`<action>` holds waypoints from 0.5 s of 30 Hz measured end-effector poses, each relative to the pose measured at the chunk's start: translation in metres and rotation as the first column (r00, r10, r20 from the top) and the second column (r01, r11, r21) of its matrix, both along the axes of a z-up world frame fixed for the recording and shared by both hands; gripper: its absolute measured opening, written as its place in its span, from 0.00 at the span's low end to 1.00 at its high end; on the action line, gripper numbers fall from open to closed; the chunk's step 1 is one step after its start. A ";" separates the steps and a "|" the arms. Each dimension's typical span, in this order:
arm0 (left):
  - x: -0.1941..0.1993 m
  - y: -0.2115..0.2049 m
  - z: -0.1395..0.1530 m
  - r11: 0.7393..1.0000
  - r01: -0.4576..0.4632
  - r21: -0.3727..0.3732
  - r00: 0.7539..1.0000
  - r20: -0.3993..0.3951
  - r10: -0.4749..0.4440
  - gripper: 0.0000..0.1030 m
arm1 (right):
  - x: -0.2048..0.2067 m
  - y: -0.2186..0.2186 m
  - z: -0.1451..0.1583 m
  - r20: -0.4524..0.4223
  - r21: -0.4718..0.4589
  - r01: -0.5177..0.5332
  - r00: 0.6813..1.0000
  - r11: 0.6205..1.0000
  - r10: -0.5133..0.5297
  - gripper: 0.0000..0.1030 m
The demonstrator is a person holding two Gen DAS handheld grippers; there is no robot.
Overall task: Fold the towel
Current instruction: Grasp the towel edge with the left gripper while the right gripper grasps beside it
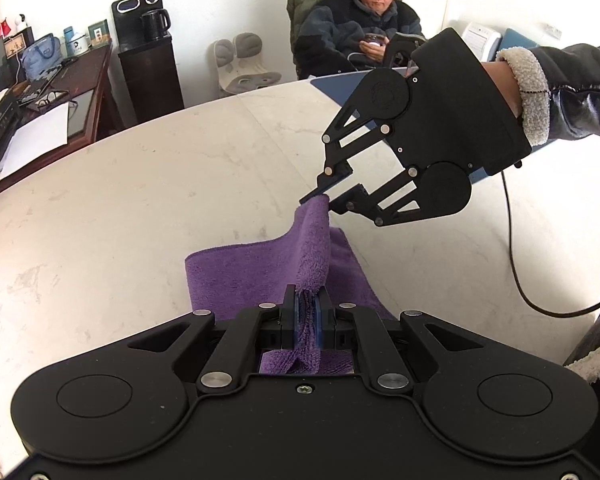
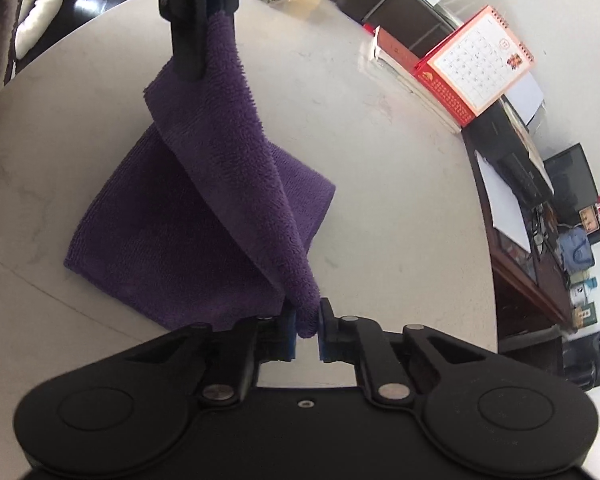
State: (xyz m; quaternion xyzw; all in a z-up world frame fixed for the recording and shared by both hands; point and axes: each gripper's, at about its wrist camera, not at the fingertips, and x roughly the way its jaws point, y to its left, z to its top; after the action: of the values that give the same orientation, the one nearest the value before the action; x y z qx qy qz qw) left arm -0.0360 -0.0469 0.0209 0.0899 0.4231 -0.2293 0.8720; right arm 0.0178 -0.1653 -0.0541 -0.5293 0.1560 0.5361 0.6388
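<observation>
Pale marble-look table (image 1: 139, 184), mostly bare around the work. Far edge in the right wrist view: red desk calendar (image 2: 476, 64) on a stack of books (image 2: 400, 64); dark desk (image 1: 59, 92) with clutter beyond. A seated person (image 1: 356, 28) in a dark jacket behind the table, well apart from the cloth. Black cable (image 1: 516, 256) trails over the table on the right, clear of the towel. Nothing blocks either claw.

Purple fluffy towel (image 2: 171, 232): lower part lies flat on the table, one edge lifted off it and stretched as a ridge between the two claws.

Left gripper (image 1: 307, 312): pads clamped tight on one end of the lifted edge. Right gripper (image 2: 307, 328): pinching the other corner, cloth bunched between its blue pads, small gap visible below the pinch. Sleeve (image 1: 572, 92) with fleece cuff behind it.
</observation>
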 end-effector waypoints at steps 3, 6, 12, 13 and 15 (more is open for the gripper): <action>-0.003 0.007 0.018 1.000 -0.014 -0.024 0.999 0.031 0.015 0.07 | 0.004 0.004 0.025 0.062 0.045 -0.020 0.998 0.999 0.018 0.08; -0.002 0.008 0.029 0.996 -0.015 -0.084 0.999 0.036 0.018 0.07 | 0.007 0.003 0.041 0.108 0.078 -0.027 0.994 0.997 0.019 0.08; 0.008 -0.018 -0.002 0.987 0.024 -0.160 0.998 -0.054 -0.033 0.07 | 0.005 -0.006 0.002 0.122 -0.045 -0.054 0.991 0.998 0.059 0.08; 0.010 -0.022 -0.009 0.986 0.030 -0.166 0.997 -0.069 -0.042 0.07 | 0.005 -0.007 -0.005 0.120 -0.069 -0.060 0.990 0.996 0.068 0.08; 0.015 -0.027 -0.018 0.982 0.036 -0.186 0.994 -0.093 -0.054 0.07 | 0.004 -0.008 -0.016 0.121 -0.096 -0.068 0.989 0.993 0.080 0.08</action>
State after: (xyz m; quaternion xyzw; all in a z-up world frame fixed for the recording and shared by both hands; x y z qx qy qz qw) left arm -0.0208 -0.0736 0.0026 0.0071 0.4399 -0.2913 0.8494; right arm 0.0215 -0.1732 -0.0702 -0.5959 0.1204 0.5176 0.6021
